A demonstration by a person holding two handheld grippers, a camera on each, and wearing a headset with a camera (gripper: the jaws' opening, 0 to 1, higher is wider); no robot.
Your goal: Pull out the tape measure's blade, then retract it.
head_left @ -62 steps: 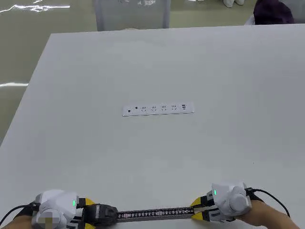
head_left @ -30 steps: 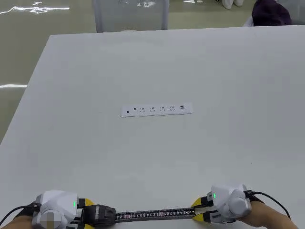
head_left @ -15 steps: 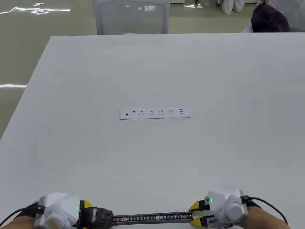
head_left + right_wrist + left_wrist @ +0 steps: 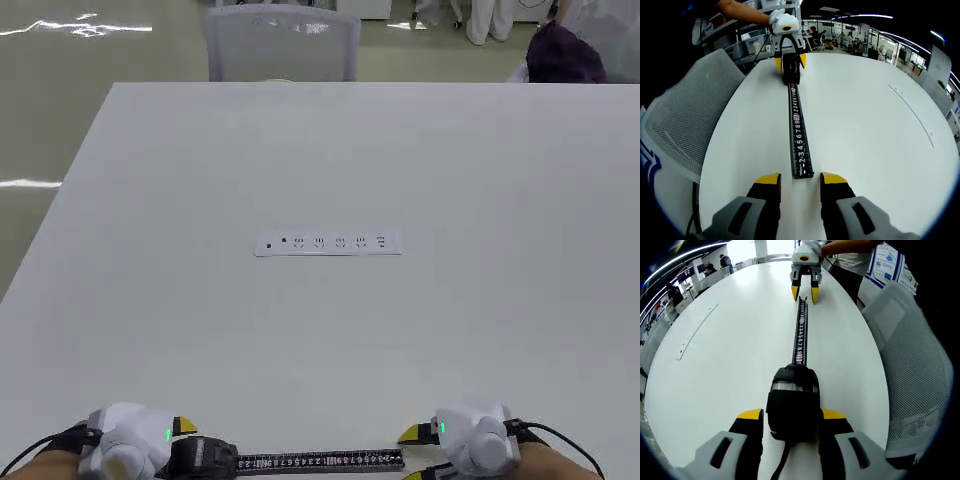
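The tape measure's black case (image 4: 205,458) (image 4: 792,402) lies at the table's near edge, and my left gripper (image 4: 190,455) (image 4: 791,415) is shut on it. Its black blade (image 4: 320,461) (image 4: 801,325) (image 4: 797,135) lies flat on the white table (image 4: 400,150), stretched out to the right. The blade's end rests just ahead of my right gripper (image 4: 410,455) (image 4: 800,179), whose yellow-tipped jaws stand open on either side of it without touching. The right gripper (image 4: 805,292) faces the left gripper (image 4: 788,62) along the blade.
A white power strip (image 4: 328,243) (image 4: 695,332) (image 4: 912,112) lies flat at the table's middle. A grey mesh chair (image 4: 282,40) stands beyond the far edge, and another mesh chair (image 4: 912,365) (image 4: 680,115) is behind the near edge. People stand at the back right.
The head view has tilted up, so everything sits lower in it. The right gripper's jaws stand wider apart than before. The blade stays out at about the same length.
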